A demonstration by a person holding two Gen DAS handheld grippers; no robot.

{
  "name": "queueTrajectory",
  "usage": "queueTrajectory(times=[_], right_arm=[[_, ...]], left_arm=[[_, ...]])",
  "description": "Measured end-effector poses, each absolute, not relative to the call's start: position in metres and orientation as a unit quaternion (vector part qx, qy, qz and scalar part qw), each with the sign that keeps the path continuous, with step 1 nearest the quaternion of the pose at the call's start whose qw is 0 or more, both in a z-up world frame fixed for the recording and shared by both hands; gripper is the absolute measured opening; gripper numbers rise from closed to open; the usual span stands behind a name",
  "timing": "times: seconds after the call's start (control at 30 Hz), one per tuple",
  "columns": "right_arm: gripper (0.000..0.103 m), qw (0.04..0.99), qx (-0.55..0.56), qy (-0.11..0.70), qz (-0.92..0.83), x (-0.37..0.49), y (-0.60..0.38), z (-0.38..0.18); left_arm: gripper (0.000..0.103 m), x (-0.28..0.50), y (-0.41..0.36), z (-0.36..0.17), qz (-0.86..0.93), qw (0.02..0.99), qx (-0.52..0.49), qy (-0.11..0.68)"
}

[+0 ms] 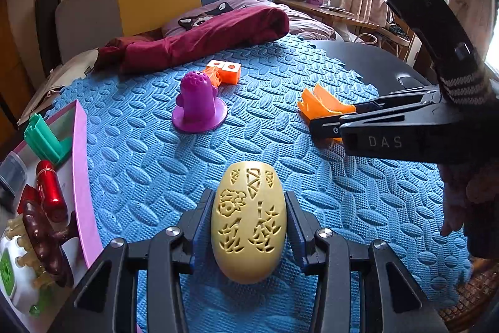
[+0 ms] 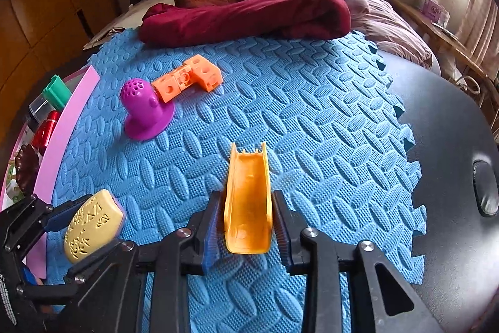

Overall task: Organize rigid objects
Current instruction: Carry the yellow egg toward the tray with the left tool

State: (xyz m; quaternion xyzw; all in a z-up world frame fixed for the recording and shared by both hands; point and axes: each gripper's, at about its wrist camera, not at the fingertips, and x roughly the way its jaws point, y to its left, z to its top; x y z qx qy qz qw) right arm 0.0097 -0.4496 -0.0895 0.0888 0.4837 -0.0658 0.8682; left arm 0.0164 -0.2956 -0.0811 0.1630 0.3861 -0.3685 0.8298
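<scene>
My left gripper [image 1: 249,208] is shut on a yellow carved egg-shaped piece [image 1: 248,220], which also shows in the right wrist view [image 2: 92,227]. My right gripper [image 2: 248,209] is shut on an orange slide-shaped piece [image 2: 248,202]; the left wrist view shows that piece [image 1: 321,105] at the tips of the right gripper [image 1: 330,122]. A purple domed toy on a round base [image 1: 199,105] [image 2: 145,110] stands on the blue foam mat [image 1: 140,164] [image 2: 312,120]. Orange blocks [image 1: 223,71] [image 2: 188,80] lie just behind it.
A pink-walled box [image 1: 81,177] [image 2: 62,130] at the left holds a green piece [image 1: 43,138], a red cylinder [image 1: 50,191], a brown piece [image 1: 46,242] and others. A maroon blanket [image 2: 246,16] lies at the mat's far edge. A dark table surface [image 2: 461,177] shows at right.
</scene>
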Motion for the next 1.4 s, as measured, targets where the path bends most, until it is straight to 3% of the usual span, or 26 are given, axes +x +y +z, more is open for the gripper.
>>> queueTrajectory(times=[0.57, 1.4], right_arm=[[0.034, 0.891, 0.056, 0.445, -0.065, 0.013, -0.441, -0.093], [0.033, 0.901, 0.035, 0.427, -0.071, 0.012, -0.435, -0.094]], left_arm=[[0.044, 0.004, -0.285, -0.063, -0.363, 0.83, 0.137, 0.4], [0.044, 0.003, -0.183, 0.015, -0.309, 0.882, 0.045, 0.352]])
